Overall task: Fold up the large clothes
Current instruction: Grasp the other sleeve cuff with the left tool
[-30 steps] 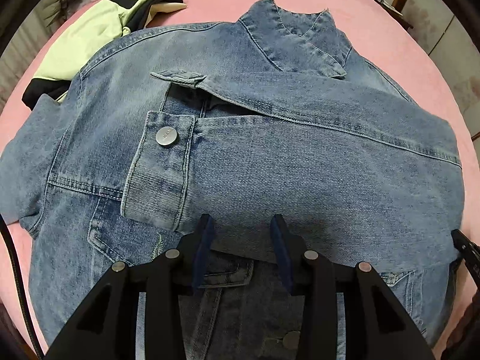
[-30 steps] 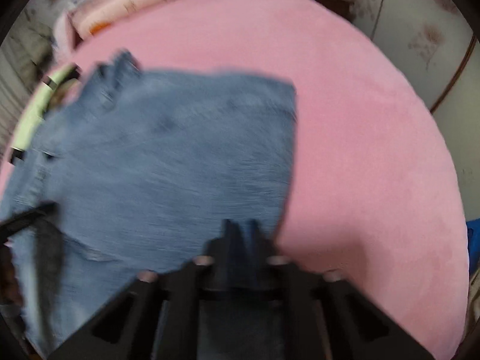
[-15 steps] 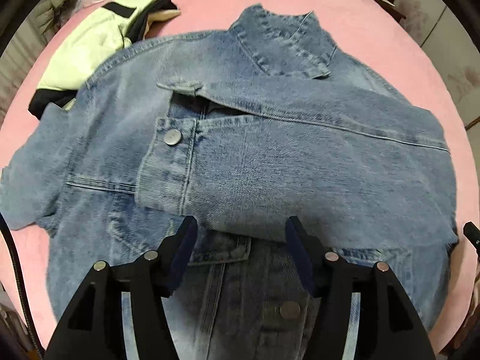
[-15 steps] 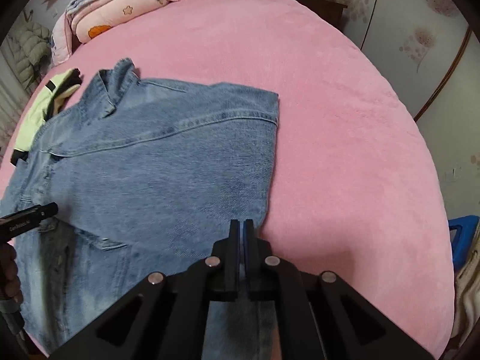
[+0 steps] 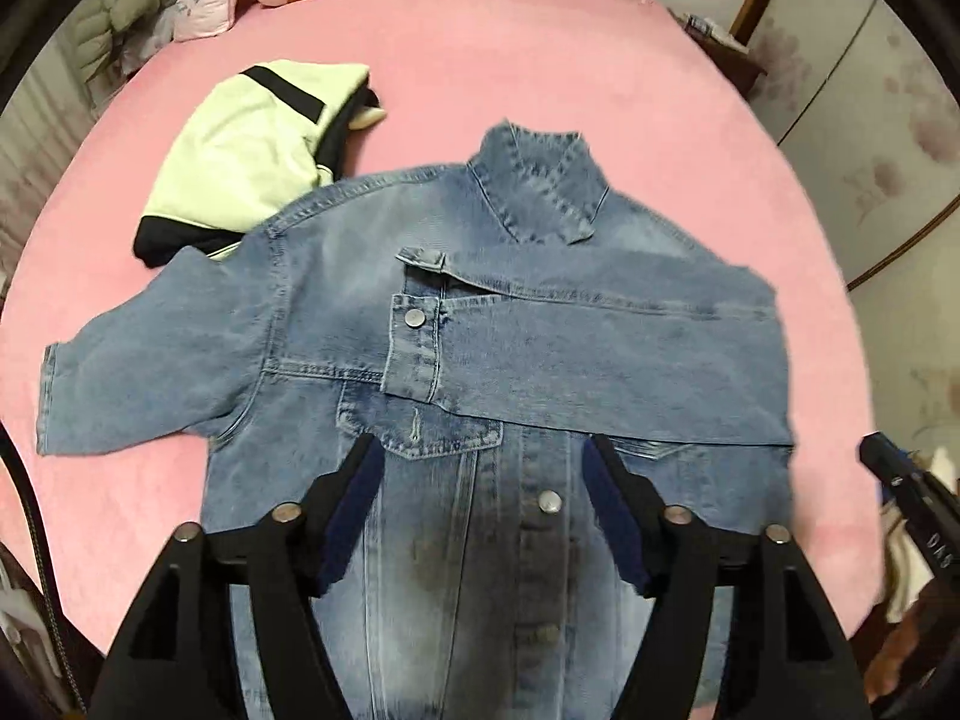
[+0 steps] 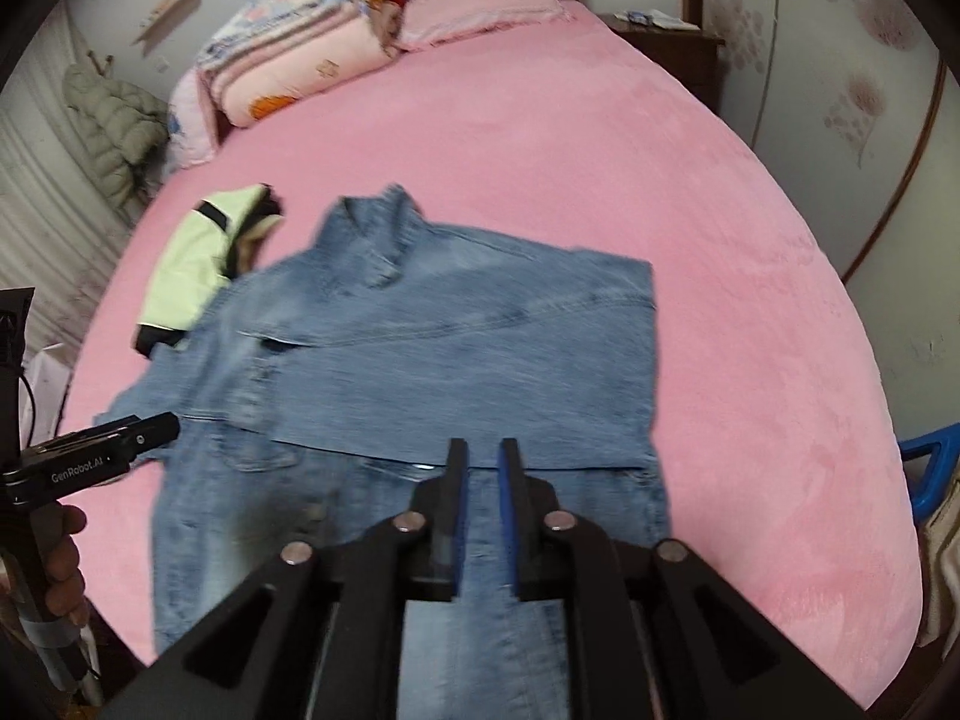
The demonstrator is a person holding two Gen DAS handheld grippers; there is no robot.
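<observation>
A blue denim jacket (image 5: 540,348) lies front up on the pink bed, collar away from me. Its right sleeve (image 5: 600,354) is folded across the chest, cuff near the middle. Its left sleeve (image 5: 138,372) lies spread out to the left. My left gripper (image 5: 483,456) is open and empty above the button placket. My right gripper (image 6: 480,456) has its jaws a little apart and holds nothing, above the jacket (image 6: 444,372) near the folded sleeve's lower edge. The left gripper also shows at the left of the right wrist view (image 6: 90,456).
A folded pale green and black garment (image 5: 252,156) lies beside the jacket's left shoulder. Pink pillows and a folded quilt (image 6: 300,60) are at the headboard. A nightstand (image 6: 666,36) stands at the far right. Bare pink bedding (image 6: 750,300) stretches right of the jacket.
Both grippers have pulled back and up from the jacket. The left jaws have opened wider. The right jaws, shut before, now stand slightly apart. The sleeve stays folded across the chest.
</observation>
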